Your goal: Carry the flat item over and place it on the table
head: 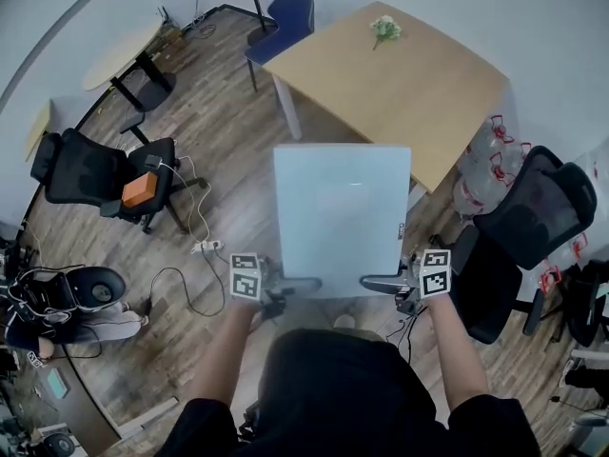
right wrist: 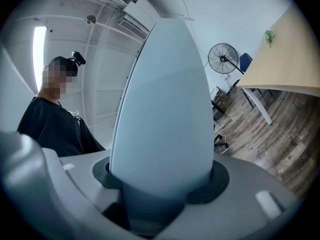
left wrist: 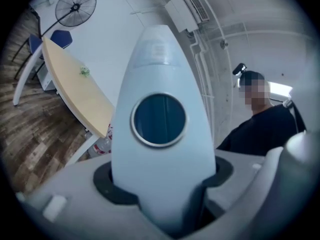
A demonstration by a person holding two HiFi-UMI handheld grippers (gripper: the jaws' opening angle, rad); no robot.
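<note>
The person is holding the flat pale panel [head: 341,212] level out front, the left gripper [head: 295,283] and right gripper [head: 376,281] each clamping a near corner to balance it. It is hanging over the floor, short of the wooden table [head: 419,93], which is bearing only a flower sprig [head: 384,29]; no container's contents are showing

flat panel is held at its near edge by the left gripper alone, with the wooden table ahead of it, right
Not by the left alone. The flat panel is held at its near edge by both the left gripper and the right gripper. The head view shows one at each near corner, and the right gripper view shows its jaws closed on the panel. The wooden table is ahead, as you said.
</note>
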